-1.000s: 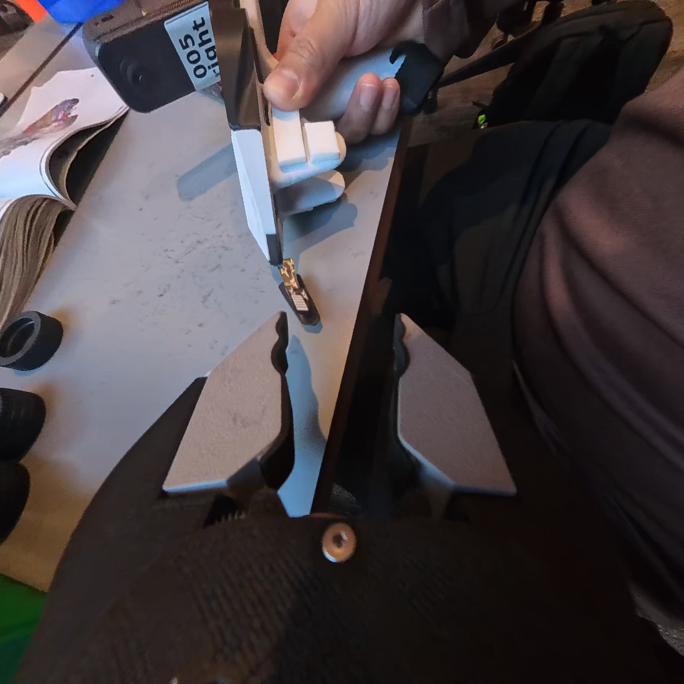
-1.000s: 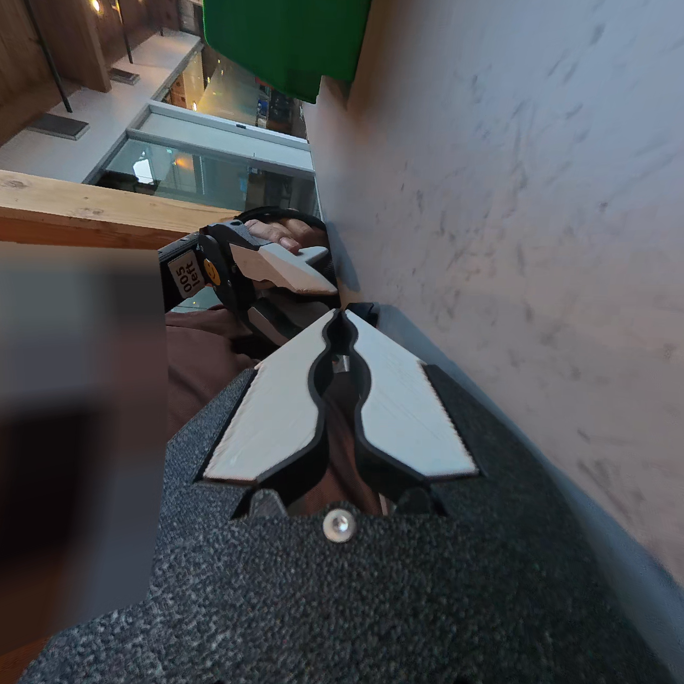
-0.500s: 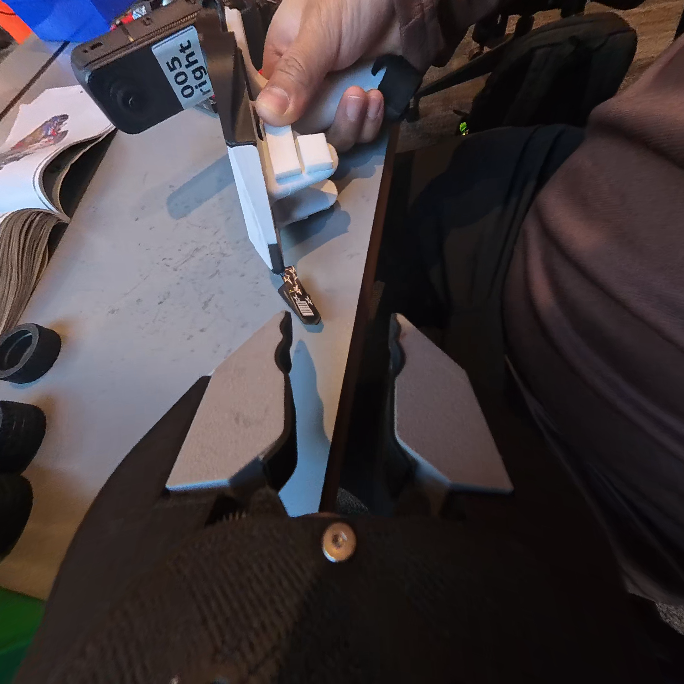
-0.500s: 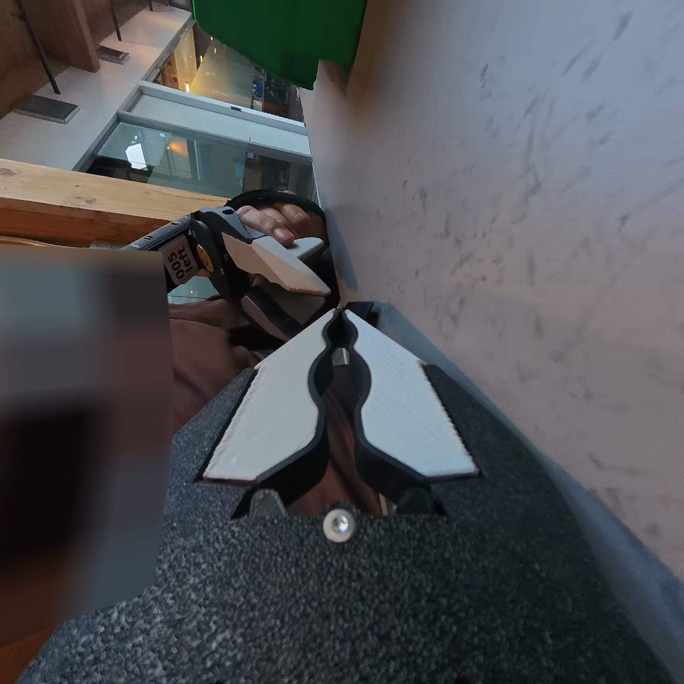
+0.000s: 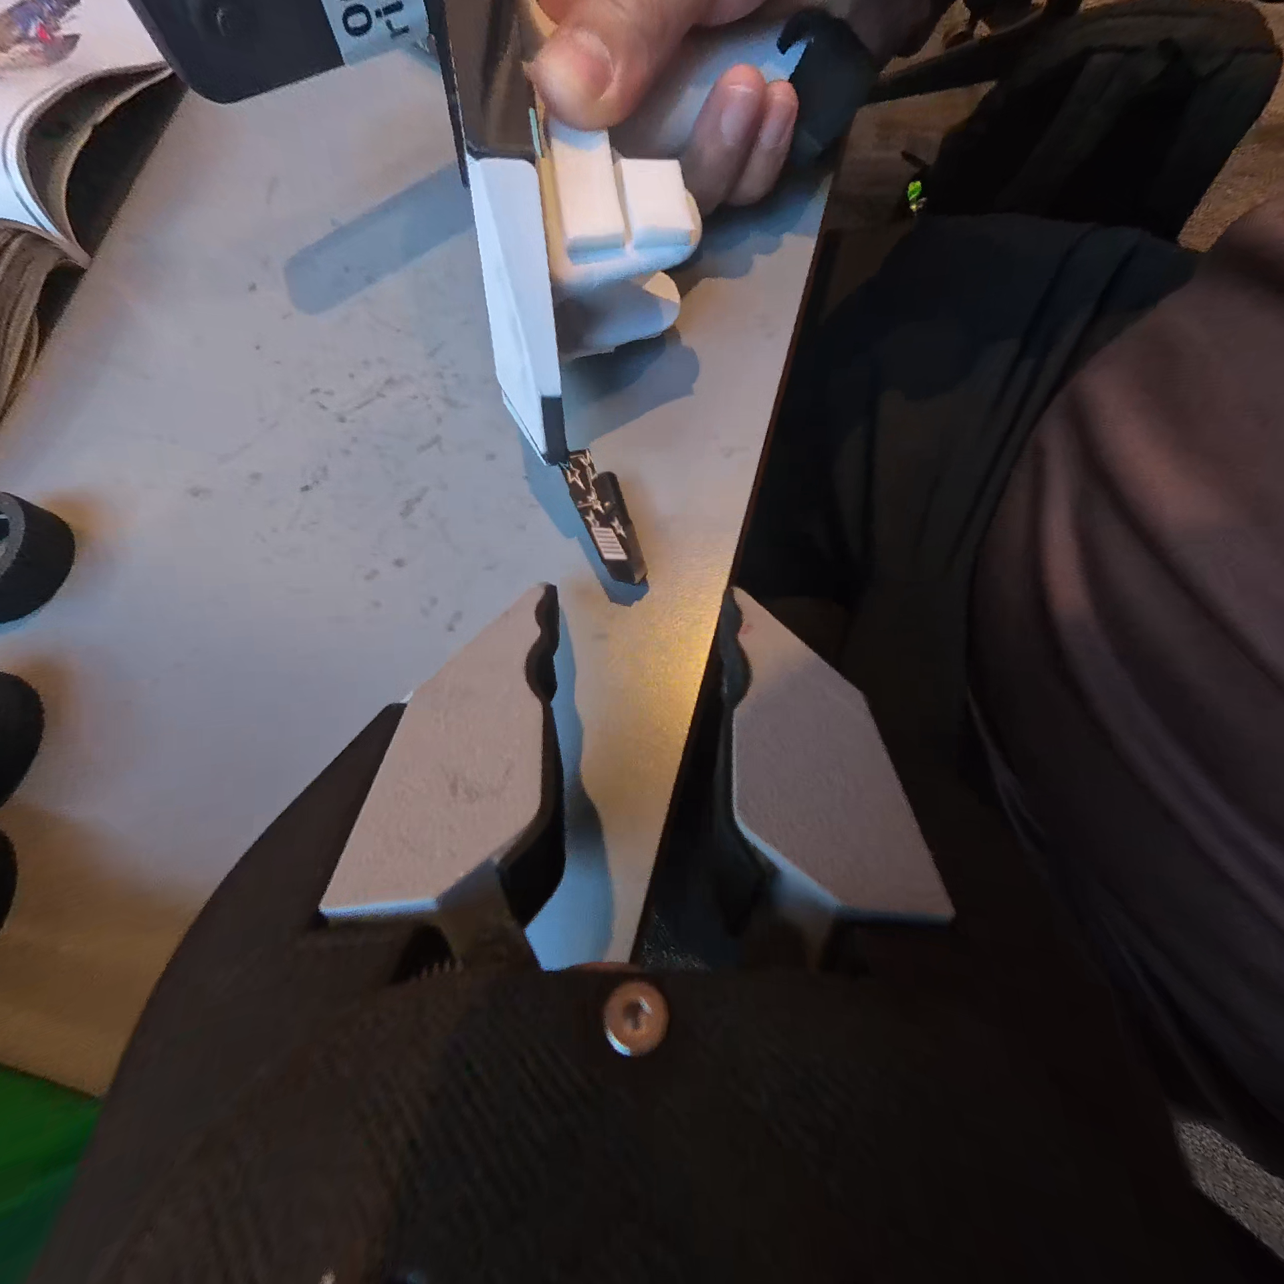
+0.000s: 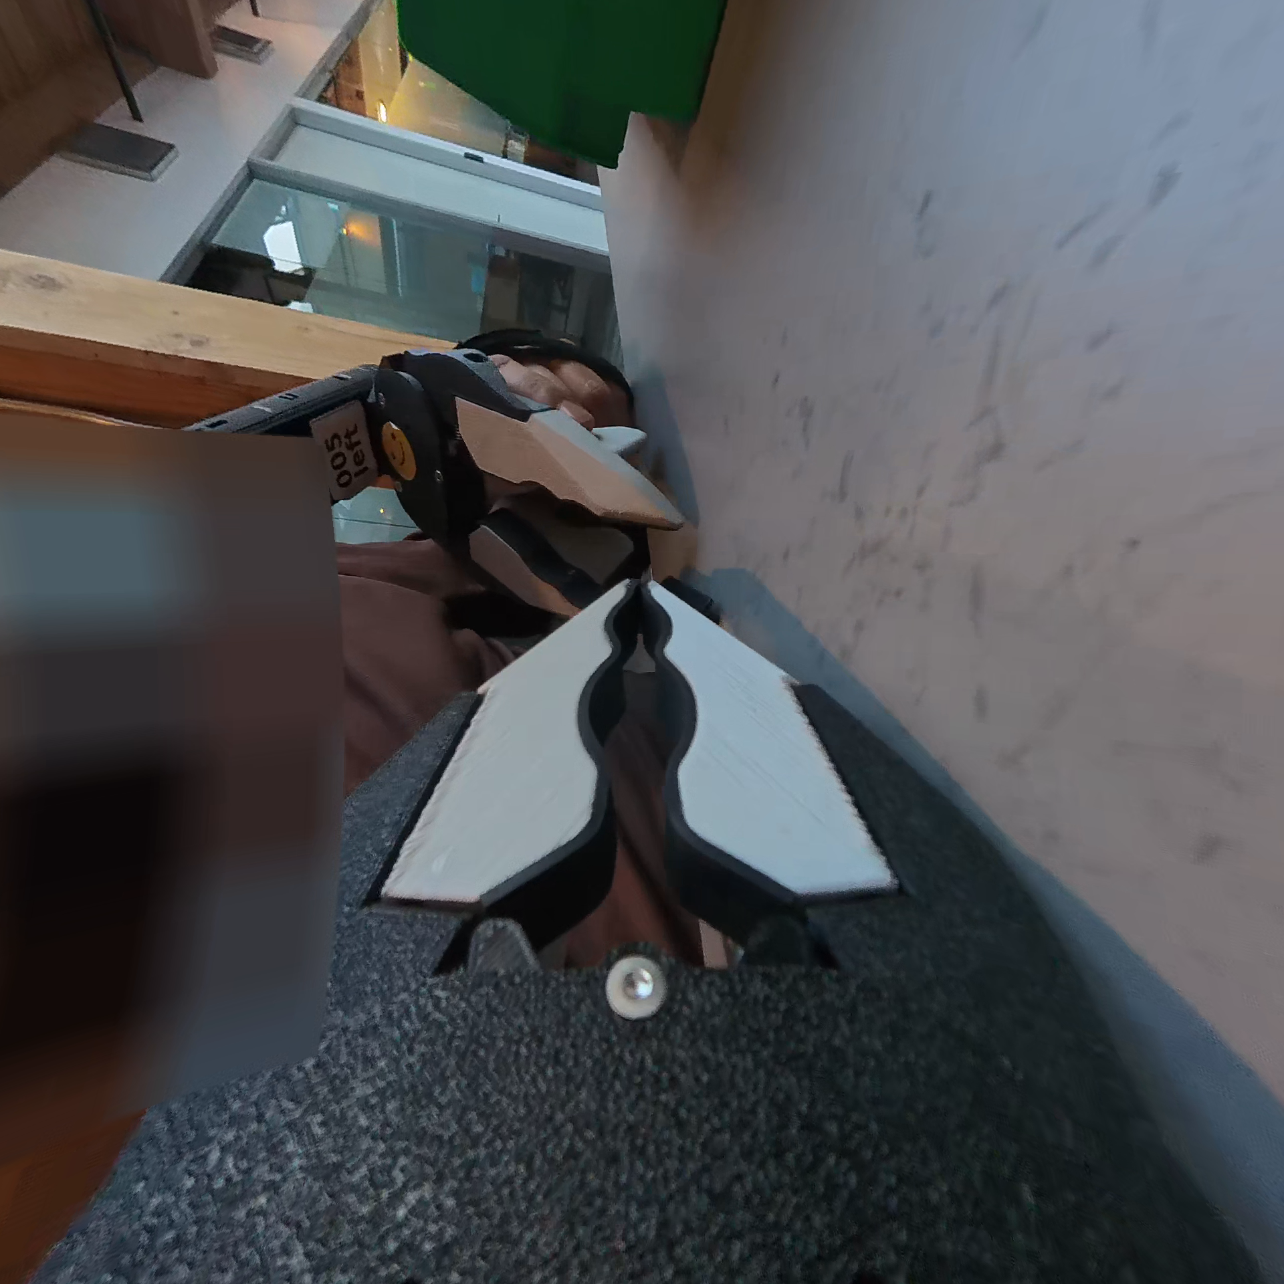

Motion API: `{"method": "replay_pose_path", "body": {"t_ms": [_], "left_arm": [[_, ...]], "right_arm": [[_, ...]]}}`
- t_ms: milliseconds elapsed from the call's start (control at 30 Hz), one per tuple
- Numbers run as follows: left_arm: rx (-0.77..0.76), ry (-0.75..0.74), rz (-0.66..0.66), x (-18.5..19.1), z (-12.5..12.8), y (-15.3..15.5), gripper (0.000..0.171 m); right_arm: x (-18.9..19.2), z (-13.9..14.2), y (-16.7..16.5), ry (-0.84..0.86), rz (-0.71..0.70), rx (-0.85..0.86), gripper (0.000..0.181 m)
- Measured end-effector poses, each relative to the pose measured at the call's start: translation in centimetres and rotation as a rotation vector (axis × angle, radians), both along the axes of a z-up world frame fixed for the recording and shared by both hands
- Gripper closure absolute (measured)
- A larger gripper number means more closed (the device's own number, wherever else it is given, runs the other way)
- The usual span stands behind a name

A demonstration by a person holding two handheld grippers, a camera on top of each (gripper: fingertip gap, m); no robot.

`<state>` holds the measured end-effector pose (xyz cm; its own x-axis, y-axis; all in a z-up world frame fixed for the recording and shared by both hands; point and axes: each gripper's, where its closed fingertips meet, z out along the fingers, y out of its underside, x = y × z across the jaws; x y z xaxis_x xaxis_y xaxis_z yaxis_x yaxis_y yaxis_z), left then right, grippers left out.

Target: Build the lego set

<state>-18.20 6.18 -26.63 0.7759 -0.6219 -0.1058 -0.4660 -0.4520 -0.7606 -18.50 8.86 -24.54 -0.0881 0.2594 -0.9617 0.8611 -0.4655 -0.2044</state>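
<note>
Left wrist view: the left gripper hangs low over the grey table, its jaws apart with nothing between them; one finger lies over the table, the other past the table's edge. At twelve o'clock from its tips, just ahead, the right gripper points down and pinches a small dark piece printed with pale stars and stripes. The piece's far end is in the pinch, its near end touches or nearly touches the table close to the edge. A hand grips the right gripper's handle at the top. At nine o'clock, well apart, sit black tyres; at eleven o'clock, an open booklet.

Right wrist view: the right gripper's tips meet around something small and pale, seen only as a sliver, so the piece is barely readable here. The left gripper shows at eleven o'clock, just beyond, jaws spread. The table fills the right side.

The step appears to be handing the piece over, or regripping it. To do it well, the left gripper should come in from six o'clock, straddle the free near end squarely and close on the flat faces before the right lets go. The piece is thin and likely slick, and the table edge is near; a skewed pinch could flick it off.
</note>
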Motion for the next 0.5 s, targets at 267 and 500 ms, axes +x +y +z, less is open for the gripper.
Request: {"method": "replay_pose_path", "body": {"t_ms": [267,500], "left_arm": [[0.041,0.014,-0.037,0.45,0.19,-0.22,0.132],[0.059,-0.002,-0.036,0.42,0.51,-0.21,0.132]], "right_arm": [[0.15,-0.23,-0.04,-0.01,0.014,0.018,0.181],[0.19,-0.31,-0.09,-0.014,0.023,0.024,0.181]]}}
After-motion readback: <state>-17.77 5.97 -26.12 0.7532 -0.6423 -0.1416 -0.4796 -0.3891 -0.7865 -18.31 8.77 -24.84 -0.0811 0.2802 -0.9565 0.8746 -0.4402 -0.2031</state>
